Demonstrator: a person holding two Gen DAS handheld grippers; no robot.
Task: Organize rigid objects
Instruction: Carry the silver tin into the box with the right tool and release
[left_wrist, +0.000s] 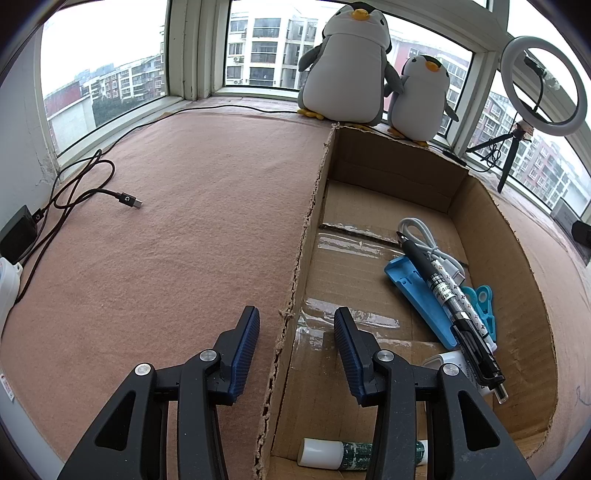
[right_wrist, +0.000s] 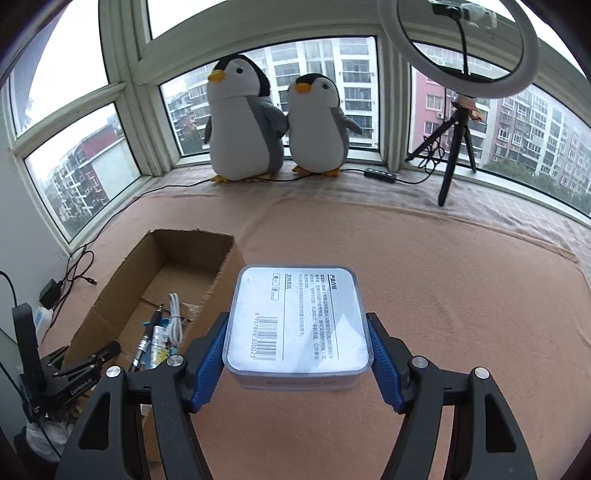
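My right gripper (right_wrist: 297, 354) clamped the clear plastic case (right_wrist: 297, 321); the cardboard box (right_wrist: 110, 295) lay to its left. My left gripper (left_wrist: 297, 332), narrow and empty, straddled the box's near-left wall.

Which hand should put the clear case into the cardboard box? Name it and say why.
Right. The right gripper already clamps the clear case beside the cardboard box; the left gripper holds nothing over the box's edge.

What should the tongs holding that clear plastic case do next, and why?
Probably carry the clear case, clamped between the right tongs, leftward over the cardboard box. The pens and white cable already lie inside it, and its far end looks bare enough.
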